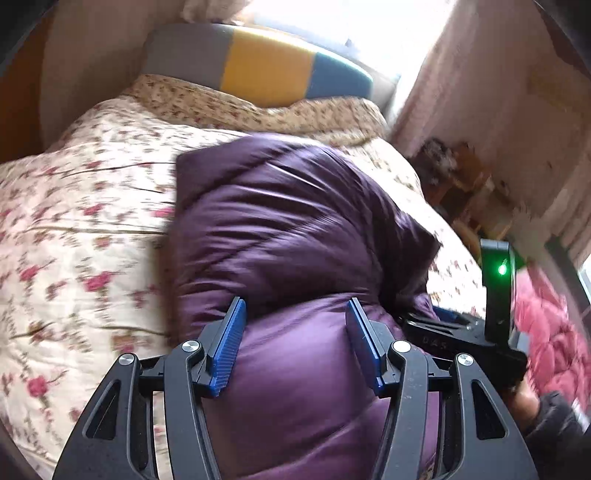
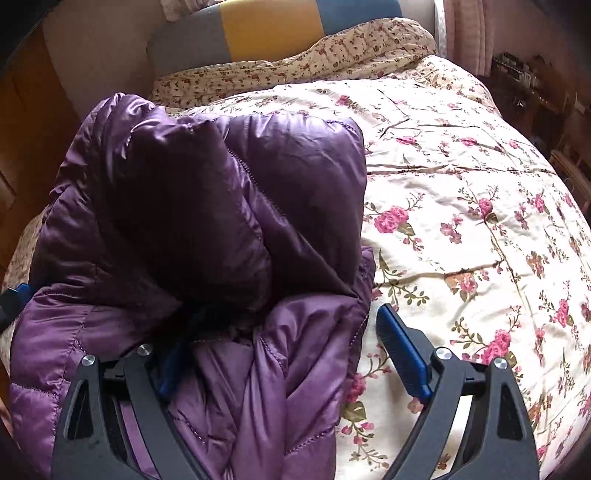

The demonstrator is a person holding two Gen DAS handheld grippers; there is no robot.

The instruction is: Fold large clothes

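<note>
Purple padded jacket (image 2: 207, 229): bunched in a partly folded heap on the floral quilt (image 2: 461, 206). Left gripper (image 1: 295, 332): blue pads either side of a puffy jacket fold, seemingly clamping it. Right gripper (image 2: 280, 354): jaws spread wide, nothing clamped; its right pad (image 2: 402, 354) stands clear over the quilt, its left one is half buried in jacket cloth. Striped cushion (image 2: 273, 29) at the headboard.

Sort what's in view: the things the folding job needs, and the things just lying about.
Job:
- purple puffer jacket
- left hand-held gripper, jacket bulging between its pads
- right hand-held gripper, open
- floral bedspread, the work surface

Lying about:
- striped cushion
- pink quilted garment
</note>
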